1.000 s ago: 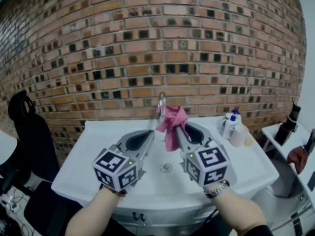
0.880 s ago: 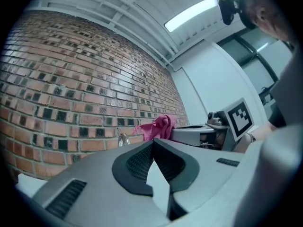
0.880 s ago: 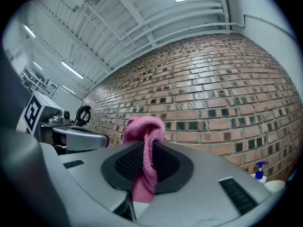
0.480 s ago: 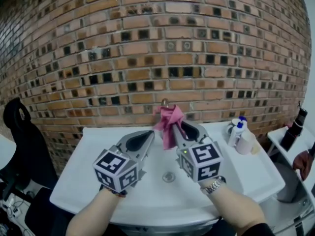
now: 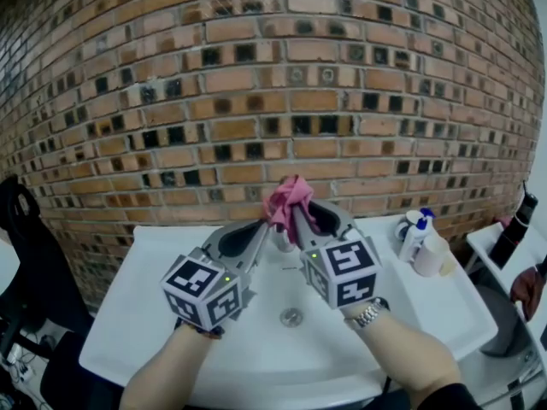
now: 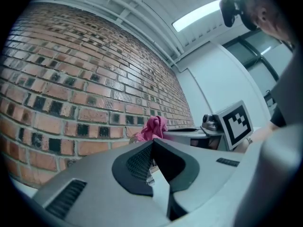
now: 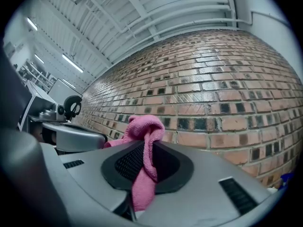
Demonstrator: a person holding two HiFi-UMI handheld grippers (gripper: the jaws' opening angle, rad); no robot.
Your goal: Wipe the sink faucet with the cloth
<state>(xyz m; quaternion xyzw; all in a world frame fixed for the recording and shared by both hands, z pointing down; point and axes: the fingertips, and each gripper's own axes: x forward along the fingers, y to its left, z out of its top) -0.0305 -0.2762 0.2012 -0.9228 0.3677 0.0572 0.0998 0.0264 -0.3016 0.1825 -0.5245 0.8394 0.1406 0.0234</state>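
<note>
Cloth (image 5: 289,199) held above white sink (image 5: 145,306), brick wall (image 5: 256,75) behind.

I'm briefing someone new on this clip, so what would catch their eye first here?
The pink cloth stands out first, pinched in the right tongs over the back of the white sink. Behind it, a red brick wall fills the upper view, and the left tongs, shut, point in beside the cloth.
</note>
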